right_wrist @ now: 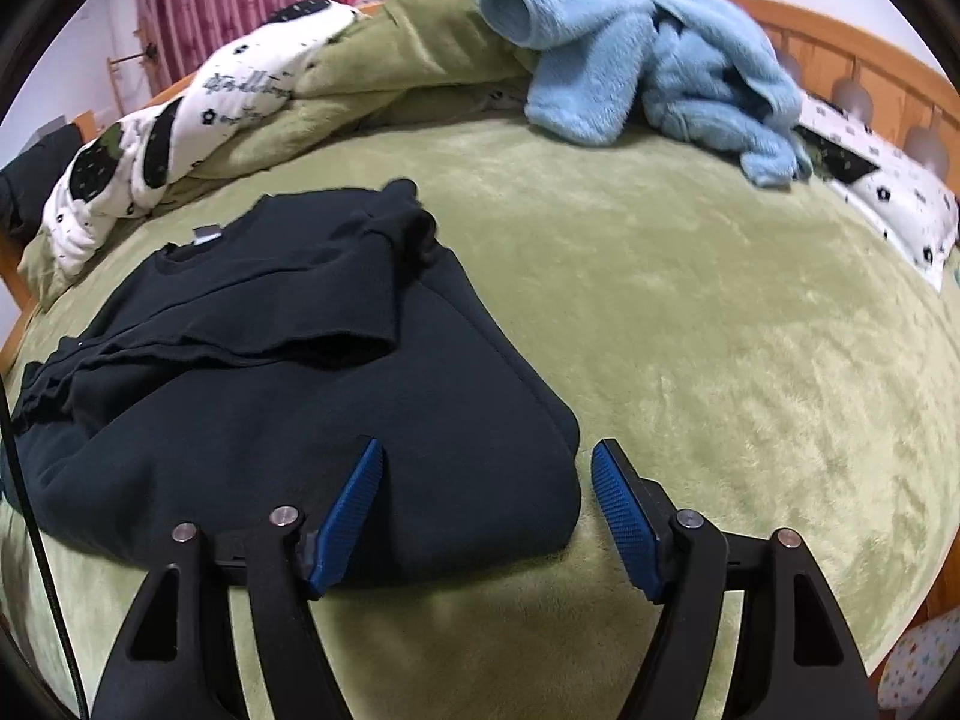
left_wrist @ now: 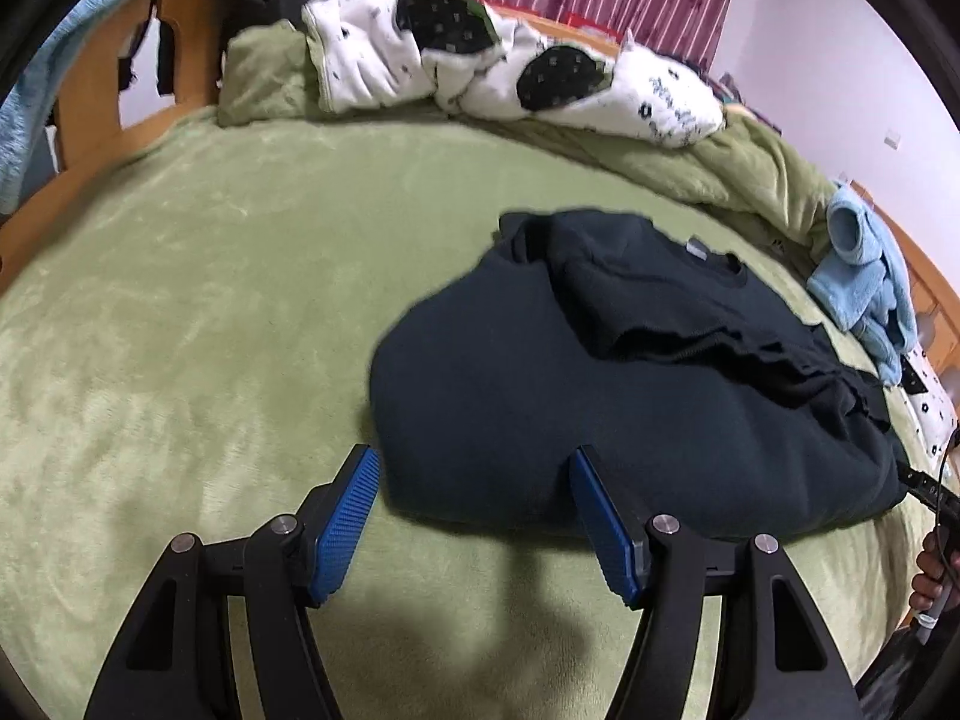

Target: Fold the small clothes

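Item: black sweater (left_wrist: 600, 408), partly folded, sleeves laid across the chest, collar at the far end from both grippers.
Support: green blanket (left_wrist: 210, 300) over a bed.
Location of item: near hem lies between and just ahead of both sets of fingers; left hem corner sits between the left fingers, right hem corner between the right fingers.
Left gripper (left_wrist: 474, 516): fingers apart, nothing clamped; right finger over the cloth, left finger over bare blanket beside the hem.
Right gripper (right_wrist: 487, 510): fingers apart, nothing clamped; left finger over the cloth, right finger just off the corner, over blanket.
Pose: both grippers are tilted steeply downward toward the hem, side by side, one at each corner.
Step judged: hem corners about to be pinched for a fold toward the collar.
Risk 1: blanket pile may be caught with the hem, since one finger of each pair is over blanket.
Risk 2: only the top layer may be pinched, so the lower layer is left behind.
Risk 3: loose sleeves may slide off if the hem is lifted unevenly.
Nearby: blue fleece (right_wrist: 648, 60), well beyond the right fingers.
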{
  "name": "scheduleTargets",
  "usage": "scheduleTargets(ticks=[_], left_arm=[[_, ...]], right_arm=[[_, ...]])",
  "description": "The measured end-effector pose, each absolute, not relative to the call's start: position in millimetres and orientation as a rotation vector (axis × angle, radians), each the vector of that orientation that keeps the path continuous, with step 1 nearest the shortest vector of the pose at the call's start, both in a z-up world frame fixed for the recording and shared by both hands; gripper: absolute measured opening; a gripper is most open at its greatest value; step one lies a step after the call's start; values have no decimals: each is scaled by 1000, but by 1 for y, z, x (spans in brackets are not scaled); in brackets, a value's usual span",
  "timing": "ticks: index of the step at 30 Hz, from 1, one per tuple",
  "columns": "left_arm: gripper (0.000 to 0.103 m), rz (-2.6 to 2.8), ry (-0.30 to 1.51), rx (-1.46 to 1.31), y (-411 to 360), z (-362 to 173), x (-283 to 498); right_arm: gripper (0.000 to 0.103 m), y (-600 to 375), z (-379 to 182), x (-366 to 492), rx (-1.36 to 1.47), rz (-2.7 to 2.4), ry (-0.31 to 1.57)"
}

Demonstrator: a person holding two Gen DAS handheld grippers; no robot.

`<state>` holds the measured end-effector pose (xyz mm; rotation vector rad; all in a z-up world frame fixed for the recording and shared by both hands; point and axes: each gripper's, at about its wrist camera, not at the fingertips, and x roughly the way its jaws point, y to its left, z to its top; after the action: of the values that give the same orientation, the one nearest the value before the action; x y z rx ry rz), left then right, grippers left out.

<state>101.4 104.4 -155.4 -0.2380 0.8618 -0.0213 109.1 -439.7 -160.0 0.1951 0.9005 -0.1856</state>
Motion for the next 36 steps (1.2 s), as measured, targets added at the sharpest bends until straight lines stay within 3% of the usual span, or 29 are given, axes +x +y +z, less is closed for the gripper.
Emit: scheduleTargets(ticks=[7,11,12,13,14,16,19,36], left_arm=[[63,-20,880,-261,99,-171,120],[61,-15,870,-253,97,-176,126],[57,-17,866,-253,96,-176,125],[51,-18,864,-251,96,-175,125],[47,-15,859,-244,95,-174,123],[29,-4,847,-217,92,-170,119],[23,-2,836,-198,90,-164,111],[20,-48,847,-105,86,-139,15]], right_arm=[[73,-446,-182,126,294,-100,982],[72,-435,-184,135,215,-96,975],[67,-434,-184,135,210,-90,972],[53,-433,-183,135,219,-66,969],[46,-433,-182,133,232,-39,967],[31,-428,-178,130,200,-43,954],[24,-423,-174,125,174,-49,946],[19,-437,-138,28,252,20,914]])
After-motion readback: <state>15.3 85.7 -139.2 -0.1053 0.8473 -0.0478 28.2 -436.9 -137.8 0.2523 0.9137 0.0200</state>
